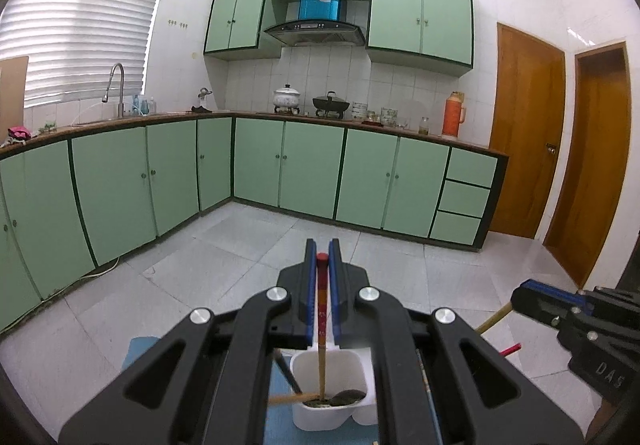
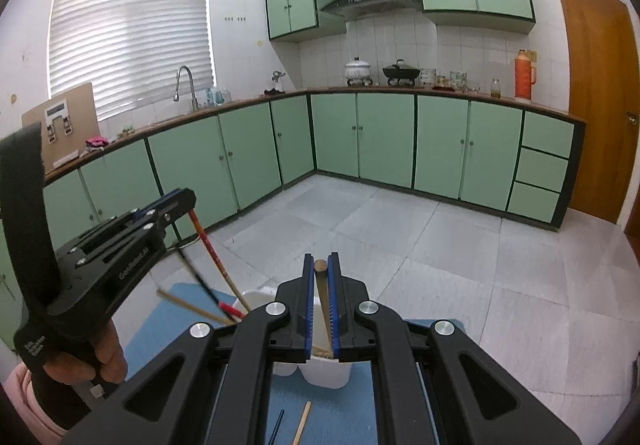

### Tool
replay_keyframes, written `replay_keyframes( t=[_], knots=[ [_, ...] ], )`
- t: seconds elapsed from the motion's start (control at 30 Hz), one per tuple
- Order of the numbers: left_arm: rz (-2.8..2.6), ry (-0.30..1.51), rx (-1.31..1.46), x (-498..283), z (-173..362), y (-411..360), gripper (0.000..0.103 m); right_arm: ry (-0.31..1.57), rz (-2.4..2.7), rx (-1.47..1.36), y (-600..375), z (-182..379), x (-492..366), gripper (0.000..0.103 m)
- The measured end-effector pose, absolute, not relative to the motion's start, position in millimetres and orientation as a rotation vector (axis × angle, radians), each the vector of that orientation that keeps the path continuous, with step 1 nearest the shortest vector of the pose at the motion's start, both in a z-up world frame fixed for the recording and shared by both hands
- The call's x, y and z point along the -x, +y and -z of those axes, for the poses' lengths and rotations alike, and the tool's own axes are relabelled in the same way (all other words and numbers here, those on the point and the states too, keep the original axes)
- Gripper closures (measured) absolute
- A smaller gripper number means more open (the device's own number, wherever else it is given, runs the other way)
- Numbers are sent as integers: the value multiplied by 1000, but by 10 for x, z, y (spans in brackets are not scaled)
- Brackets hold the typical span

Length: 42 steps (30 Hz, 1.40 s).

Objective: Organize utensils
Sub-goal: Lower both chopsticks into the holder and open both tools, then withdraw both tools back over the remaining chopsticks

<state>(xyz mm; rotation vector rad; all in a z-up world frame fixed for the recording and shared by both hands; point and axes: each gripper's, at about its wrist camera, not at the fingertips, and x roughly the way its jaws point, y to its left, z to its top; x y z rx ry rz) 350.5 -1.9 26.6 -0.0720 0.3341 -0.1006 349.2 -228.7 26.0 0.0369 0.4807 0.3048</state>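
Left claw (image 1: 322, 257) pinched my red-tipped chopstick (image 1: 321, 305), axis near upright, tip inside white holder (image 1: 360, 365) at 6 o'clock; right claw (image 2: 321, 265) pinched wooden chopstick (image 2: 323, 301).

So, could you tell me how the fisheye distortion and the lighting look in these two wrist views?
Left wrist view: the counter edge bows, the corners go dark, and the window blind is the brightest area. Right wrist view: same barrel bend in the cabinets, the blind glows, and the tiled floor shows soft glare.
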Motion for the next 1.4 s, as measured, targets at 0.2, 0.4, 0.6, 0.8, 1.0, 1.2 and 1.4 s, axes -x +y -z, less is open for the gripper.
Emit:
replay_keyframes(
  t=[0.2,0.4,0.6,0.8,1.0,1.2,1.4],
  knots=[
    [106,389,87,-3561,-127,40,97,530,-320,-17,-2192,-85,-3550,97],
    [112,441,100,-3583,36,95,97,552,-328,-11,-2159,-30,-3539,96],
    [126,441,104,-3446,17,140,68,528,-326,-30,-2244,-103,-3435,86],
    [128,404,121,-3167,-88,210,46,471,-299,-49,-2380,-187,-3177,58],
    [118,382,116,-2790,-95,249,32,401,-261,-78,-2495,-205,-2793,34],
    [107,397,108,-2395,-4,261,23,404,-251,-108,-2558,-100,-2483,29],
    [106,438,85,-2027,177,265,17,427,-227,-114,-2590,105,-2180,24]
  ],
)
